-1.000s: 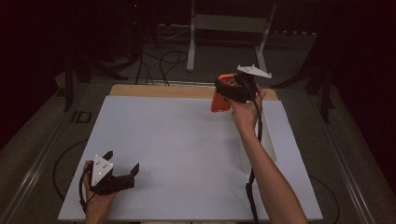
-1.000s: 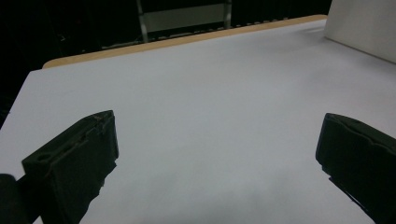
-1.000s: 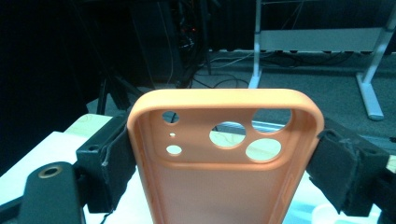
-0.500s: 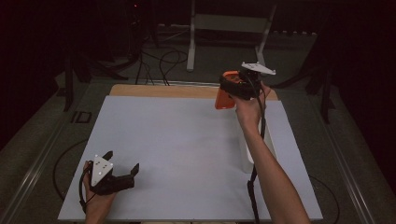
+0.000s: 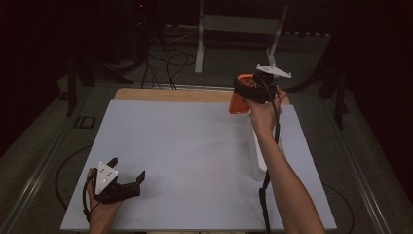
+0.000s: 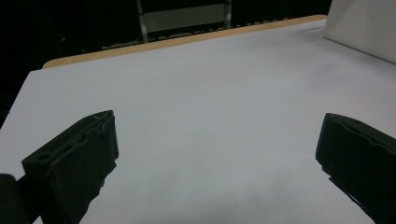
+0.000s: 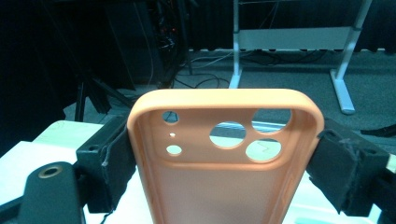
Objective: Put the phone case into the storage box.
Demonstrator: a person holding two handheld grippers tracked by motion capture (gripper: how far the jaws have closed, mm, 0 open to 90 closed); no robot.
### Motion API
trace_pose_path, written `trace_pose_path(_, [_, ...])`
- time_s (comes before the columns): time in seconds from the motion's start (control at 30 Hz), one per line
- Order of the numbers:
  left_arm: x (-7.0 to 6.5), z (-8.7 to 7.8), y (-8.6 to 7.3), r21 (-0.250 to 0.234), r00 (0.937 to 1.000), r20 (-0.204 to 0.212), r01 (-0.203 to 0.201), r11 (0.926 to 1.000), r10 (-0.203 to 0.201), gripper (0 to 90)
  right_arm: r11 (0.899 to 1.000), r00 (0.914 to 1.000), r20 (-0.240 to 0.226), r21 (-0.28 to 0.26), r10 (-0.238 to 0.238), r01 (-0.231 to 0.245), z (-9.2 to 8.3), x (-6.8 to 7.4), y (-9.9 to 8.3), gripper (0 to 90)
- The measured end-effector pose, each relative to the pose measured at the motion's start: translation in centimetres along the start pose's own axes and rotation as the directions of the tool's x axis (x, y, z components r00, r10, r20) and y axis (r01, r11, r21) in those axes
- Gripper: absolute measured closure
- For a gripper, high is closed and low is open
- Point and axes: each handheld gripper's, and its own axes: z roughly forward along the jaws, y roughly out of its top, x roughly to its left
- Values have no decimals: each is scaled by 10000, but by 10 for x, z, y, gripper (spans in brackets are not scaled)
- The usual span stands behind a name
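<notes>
Between right gripper's (image 7: 224,172) jaws, orange phone case (image 7: 224,154)

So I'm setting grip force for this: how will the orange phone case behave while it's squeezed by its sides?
The case is an empty thin-walled shell with camera cutouts, so it is probably light and may flex inward under a hard squeeze. The right claw holds it across its two long edges with padded jaws, which should limit slipping. Its smooth, rounded rim could still let it pivot if bumped.

Orange phone case (image 7: 224,158); black tool (image 7: 224,161) pads; seemingly white table (image 5: 185,156).
</notes>
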Motion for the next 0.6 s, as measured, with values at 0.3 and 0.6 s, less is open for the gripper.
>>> trace_pose_path(0.3, [0, 0, 0, -13, 10000, 2, 13, 10000, -13, 1, 10000, 9998, 220, 66, -14, 13, 2, -6, 0, 162])
trace_pose_path(0.6, [0, 0, 0, -4, 10000, -14, 12, 10000, -12, 1, 9999, 9990, 444, 87, -79, 75, 3, -11, 0, 162])
